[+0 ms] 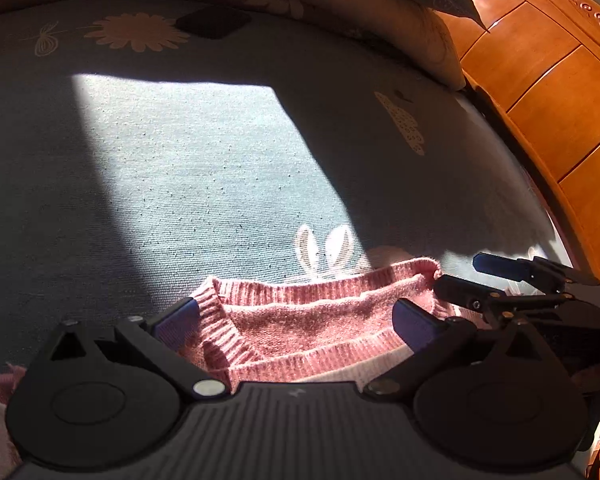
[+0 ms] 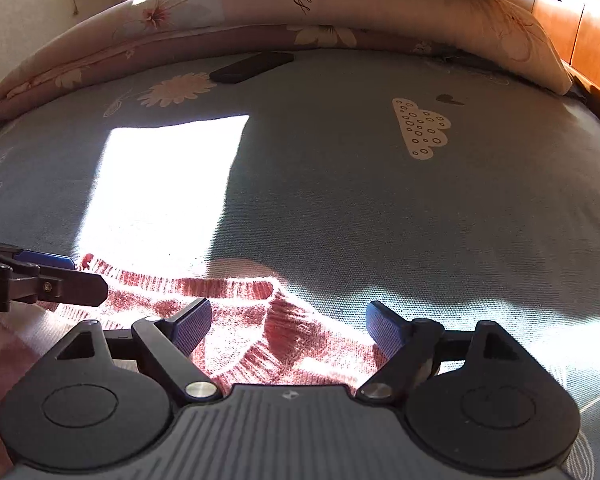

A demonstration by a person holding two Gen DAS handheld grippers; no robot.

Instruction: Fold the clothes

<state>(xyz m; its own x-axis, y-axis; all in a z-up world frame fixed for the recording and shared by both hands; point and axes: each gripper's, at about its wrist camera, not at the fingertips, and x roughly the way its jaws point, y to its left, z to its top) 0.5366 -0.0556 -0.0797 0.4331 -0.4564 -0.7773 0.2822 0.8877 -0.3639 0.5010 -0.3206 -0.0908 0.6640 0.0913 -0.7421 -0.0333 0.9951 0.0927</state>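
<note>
A pink knit sweater (image 1: 340, 292) lies on the grey-blue bed sheet (image 1: 180, 160), its ribbed edge facing away from me and a paler part underneath. My left gripper (image 1: 296, 316) is open wide, with the ribbed edge lying between its fingers and the left pad (image 1: 178, 322) against the knit. My right gripper (image 2: 288, 318) also stands open over the sweater (image 2: 228, 288), near its right corner, its pads off the fabric. Each gripper shows in the other's view: the right gripper (image 1: 480, 278) at the sweater's right end, the left gripper (image 2: 64, 274) at its left end.
A bright patch of sun (image 2: 160, 184) falls on the sheet beyond the sweater. A flat dark object (image 2: 252, 67) lies farther back. A folded floral quilt and pillows (image 2: 340, 12) are stacked along the far side. Wooden panelling (image 1: 540, 92) bounds the bed on the right.
</note>
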